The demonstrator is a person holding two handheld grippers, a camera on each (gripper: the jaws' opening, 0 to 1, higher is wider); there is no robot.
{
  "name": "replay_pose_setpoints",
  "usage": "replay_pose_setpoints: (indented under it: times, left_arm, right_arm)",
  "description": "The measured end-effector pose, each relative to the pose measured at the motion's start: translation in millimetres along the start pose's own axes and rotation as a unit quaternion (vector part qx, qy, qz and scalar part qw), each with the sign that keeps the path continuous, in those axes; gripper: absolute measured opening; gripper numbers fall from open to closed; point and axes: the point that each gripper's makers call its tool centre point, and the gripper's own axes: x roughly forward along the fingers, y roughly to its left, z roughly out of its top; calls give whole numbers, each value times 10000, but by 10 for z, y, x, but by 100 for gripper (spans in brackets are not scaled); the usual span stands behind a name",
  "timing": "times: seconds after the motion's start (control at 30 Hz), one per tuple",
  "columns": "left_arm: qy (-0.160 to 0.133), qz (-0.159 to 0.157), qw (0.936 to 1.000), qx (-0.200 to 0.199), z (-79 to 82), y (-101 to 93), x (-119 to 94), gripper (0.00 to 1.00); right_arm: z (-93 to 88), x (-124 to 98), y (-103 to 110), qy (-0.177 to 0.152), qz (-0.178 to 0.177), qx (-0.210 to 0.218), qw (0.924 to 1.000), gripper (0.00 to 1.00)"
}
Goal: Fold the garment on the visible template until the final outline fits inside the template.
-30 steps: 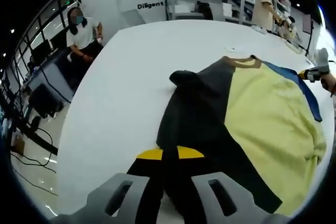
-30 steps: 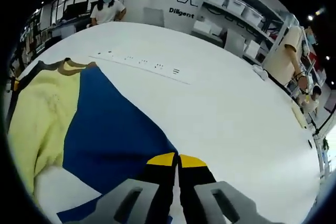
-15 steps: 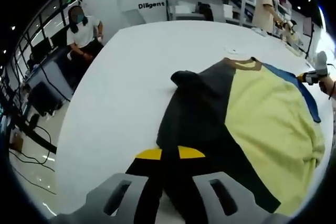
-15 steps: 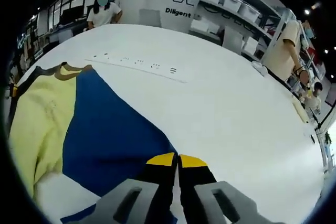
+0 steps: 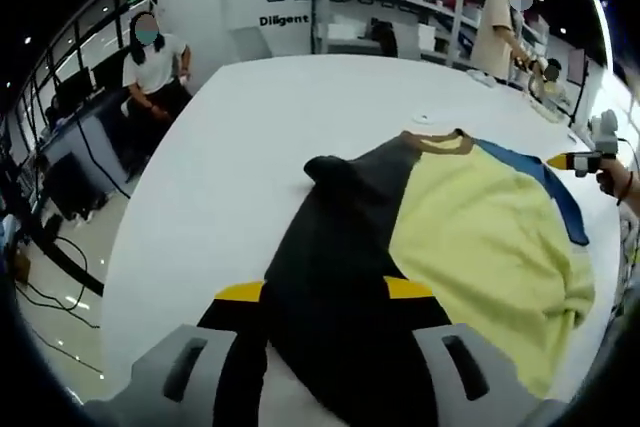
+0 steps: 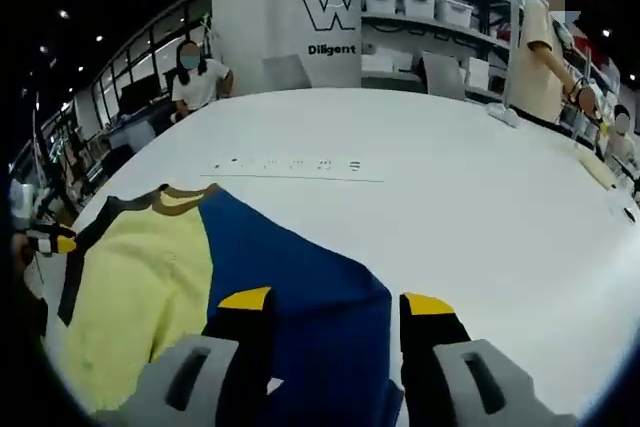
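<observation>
Both my jaws have spread since a moment ago: left hand-held gripper now straddles the garment's black sleeve on the table, right hand-held gripper its blue sleeve, folding barely begun.

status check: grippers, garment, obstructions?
Left gripper open, dark sleeve between jaws. Right gripper open over blue sleeve. Garment spread on table, not folded. Nothing in the way.

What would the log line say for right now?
left gripper: open, over black sleeve | right gripper: open, over blue sleeve | garment: unfolded on white table
</observation>
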Motion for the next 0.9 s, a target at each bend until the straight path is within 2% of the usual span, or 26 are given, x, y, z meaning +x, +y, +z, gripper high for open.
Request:
replay_pose_setpoints:
  times: [0.13,0.3,0.4,0.63,0.8,0.9]
  left_arm:
    - [-25,-111,9998,137,-20,-137,-92,52]
    - [-26,-244,9995,200,-74,-281,-195,63]
    - [22,-348,9991,227,-154,-401,-264,64]
    - [-5,-527,9981,331,-228,-573,-413,73]
    - [22,-658,9972,345,-302,-669,-503,75]
    - [6,-807,9963,290,-376,-780,-572,73]
  right_arm:
    - [-89,-138,217,-9,250,-162,9996,57]
    - [-188,-302,443,-40,539,-164,9984,61]
    - [-310,-462,706,-26,941,-281,9952,66]
    - [-473,-664,1010,96,1348,-464,9897,78]
    - [-550,-765,1156,117,1532,-570,9865,78]
    - [-667,-837,1262,172,1676,-628,9837,76]
